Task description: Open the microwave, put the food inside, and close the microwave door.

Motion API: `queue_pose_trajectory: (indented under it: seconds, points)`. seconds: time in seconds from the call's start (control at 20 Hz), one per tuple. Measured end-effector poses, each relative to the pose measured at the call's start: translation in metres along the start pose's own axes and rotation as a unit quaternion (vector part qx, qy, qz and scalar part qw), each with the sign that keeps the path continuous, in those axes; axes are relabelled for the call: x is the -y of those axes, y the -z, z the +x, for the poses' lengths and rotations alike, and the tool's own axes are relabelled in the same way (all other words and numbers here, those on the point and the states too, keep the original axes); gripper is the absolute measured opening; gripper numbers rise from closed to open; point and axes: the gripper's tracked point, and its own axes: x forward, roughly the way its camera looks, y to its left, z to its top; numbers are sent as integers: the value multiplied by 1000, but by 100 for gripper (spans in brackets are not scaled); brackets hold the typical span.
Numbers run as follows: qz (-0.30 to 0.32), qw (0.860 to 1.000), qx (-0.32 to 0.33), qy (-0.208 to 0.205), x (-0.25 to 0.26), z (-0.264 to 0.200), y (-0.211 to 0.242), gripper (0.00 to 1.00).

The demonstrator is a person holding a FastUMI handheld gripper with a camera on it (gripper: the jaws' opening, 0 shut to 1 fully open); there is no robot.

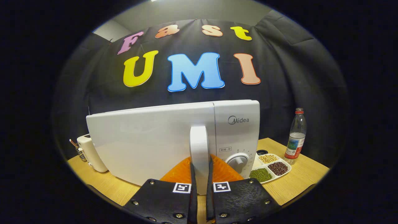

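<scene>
White microwave [174, 137] is seen on the desk [298, 180], door swung partly open; its handle [199, 155] is clamped between both fingers of the tool [201, 189].

The claw [201, 183] grips the upright handle [199, 149] of the white microwave's [236, 130] door [146, 143] between both fingers — door swung partly out — with a tray of beans [273, 169] and a bottle [296, 137] beyond, right.

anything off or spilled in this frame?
Nothing stands out. Tongs are clamped on the microwave door handle, door swung ajar. Bean tray is tidy with no spill, and the bottle stands upright.
</scene>
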Motion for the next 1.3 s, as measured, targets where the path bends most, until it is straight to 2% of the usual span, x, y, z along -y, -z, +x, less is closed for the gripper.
queue_pose_trajectory:
  seconds: [0.2, 0.25, 0.4, 0.65, 1.0, 1.15, 1.3]
  points:
    - [10, 1000, -5, 4, 1, -1, 1, 12]
    - [15, 1000, -5, 6, 1, -1, 1, 8]
    - [13, 1000, -10, 3, 0, -5, 2, 7]
    - [2, 1000, 5, -9, -14, -60, 8, 7]
    - [4, 996, 2, -86, -63, -148, 23, 7]
    - [9, 989, -6, -149, -109, -195, 33, 7]
    - [-16, 981, 8, -192, -164, -235, 39, 7]
